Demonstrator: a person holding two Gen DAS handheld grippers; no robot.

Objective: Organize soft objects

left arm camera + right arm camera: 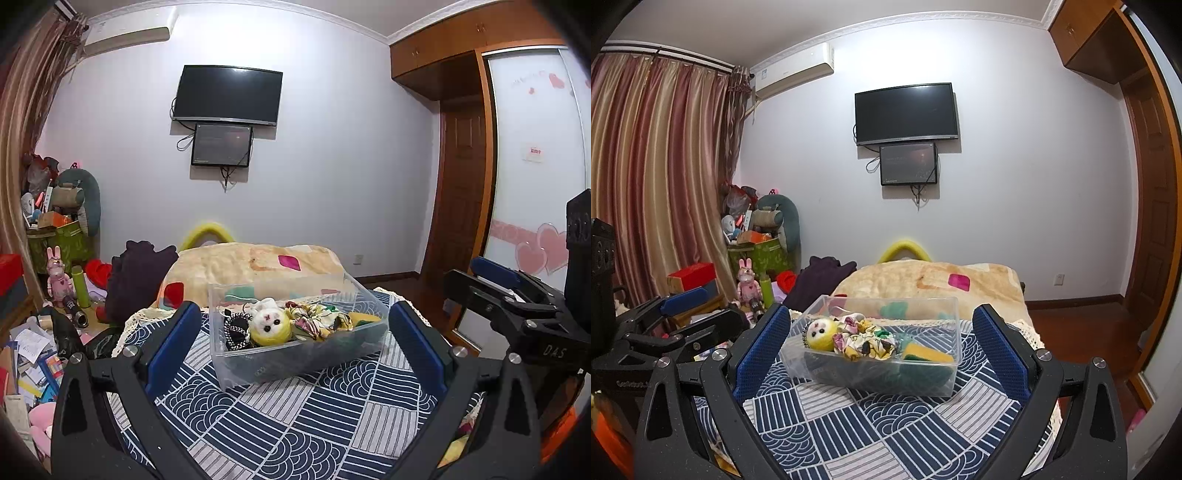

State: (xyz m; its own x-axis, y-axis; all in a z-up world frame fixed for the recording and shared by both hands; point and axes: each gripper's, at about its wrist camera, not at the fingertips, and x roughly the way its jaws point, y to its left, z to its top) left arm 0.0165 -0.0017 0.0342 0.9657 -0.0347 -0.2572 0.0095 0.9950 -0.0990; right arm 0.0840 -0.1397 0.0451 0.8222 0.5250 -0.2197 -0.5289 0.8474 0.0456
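A clear plastic bin (295, 363) (945, 310) stands on a blue and white patterned cloth (295, 424) (886, 435). Inside lie a yellow plush doll (269, 325) (820, 334), a floral scrunchie (317, 317) (866, 341), a black and white band (236, 330), a yellow sponge (364, 317) (929, 352) and dark green fabric (923, 373). My left gripper (293, 332) is open and empty, just short of the bin. My right gripper (881, 336) is open and empty in front of the bin; it also shows in the left wrist view (495, 280).
A beige patterned blanket (255, 266) (942, 280) lies behind the bin, with dark purple clothing (136, 273) (823, 275) beside it. Cluttered boxes, toys and papers (44, 332) (750, 266) fill the floor at left. A wooden wardrobe (461, 166) stands at right.
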